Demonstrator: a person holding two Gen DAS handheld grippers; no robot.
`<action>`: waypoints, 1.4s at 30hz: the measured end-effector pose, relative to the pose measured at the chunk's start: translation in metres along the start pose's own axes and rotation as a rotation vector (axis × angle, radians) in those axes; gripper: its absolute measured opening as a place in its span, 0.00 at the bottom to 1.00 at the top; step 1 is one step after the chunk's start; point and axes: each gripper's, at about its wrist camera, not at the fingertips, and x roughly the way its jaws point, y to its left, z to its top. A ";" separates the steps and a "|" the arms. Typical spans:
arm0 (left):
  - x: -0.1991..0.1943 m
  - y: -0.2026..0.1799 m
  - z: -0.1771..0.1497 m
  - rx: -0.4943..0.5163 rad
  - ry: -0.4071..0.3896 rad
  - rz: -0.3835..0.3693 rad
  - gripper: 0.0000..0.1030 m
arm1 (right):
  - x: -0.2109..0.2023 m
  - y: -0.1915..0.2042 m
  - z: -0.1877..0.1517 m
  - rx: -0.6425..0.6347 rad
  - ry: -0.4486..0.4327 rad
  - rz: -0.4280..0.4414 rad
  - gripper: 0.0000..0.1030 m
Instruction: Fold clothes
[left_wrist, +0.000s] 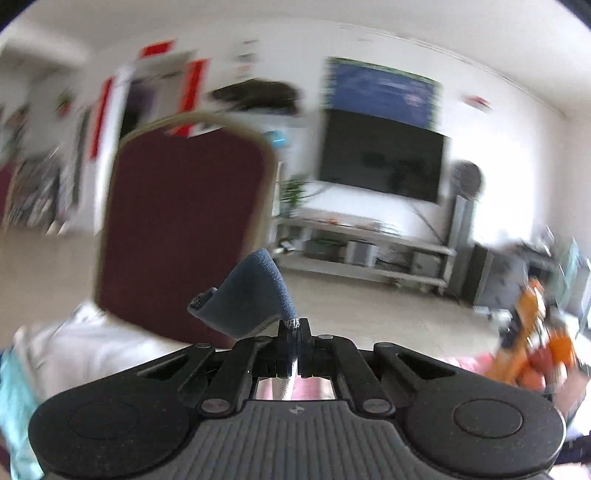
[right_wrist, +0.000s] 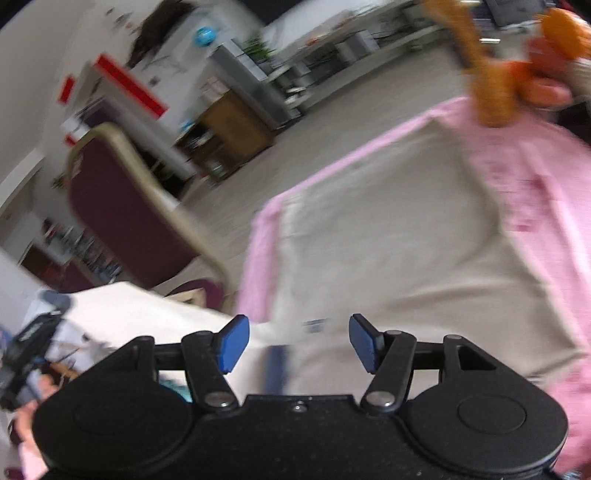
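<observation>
My left gripper (left_wrist: 293, 326) is shut on the edge of a garment; a blue-grey fold of its cloth (left_wrist: 251, 295) sticks up above the closed jaws, and a pale strip of it hangs down between them. In the right wrist view my right gripper (right_wrist: 299, 341) is open and empty, its blue pads (right_wrist: 232, 345) wide apart, just above a beige garment (right_wrist: 388, 236) spread flat on a pink cloth-covered table (right_wrist: 535, 206). The left gripper (right_wrist: 26, 354) shows blurred at the lower left of that view, holding the garment's near corner up.
A maroon chair with a tan frame (left_wrist: 184, 229) stands close to the table's left side. White and teal clothes (left_wrist: 74, 350) lie at the left. An orange stuffed toy (right_wrist: 517, 62) sits at the table's far corner. A TV (left_wrist: 380, 155) and a stand are across the room.
</observation>
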 end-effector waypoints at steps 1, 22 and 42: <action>-0.004 -0.018 -0.005 0.034 0.003 -0.015 0.00 | -0.004 -0.018 0.002 0.025 -0.011 -0.023 0.57; 0.077 -0.170 -0.171 0.383 0.543 -0.283 0.33 | -0.008 -0.162 0.015 0.274 -0.080 -0.126 0.59; 0.114 -0.008 -0.153 -0.004 0.573 0.074 0.30 | 0.098 -0.097 -0.012 -0.236 0.194 -0.444 0.27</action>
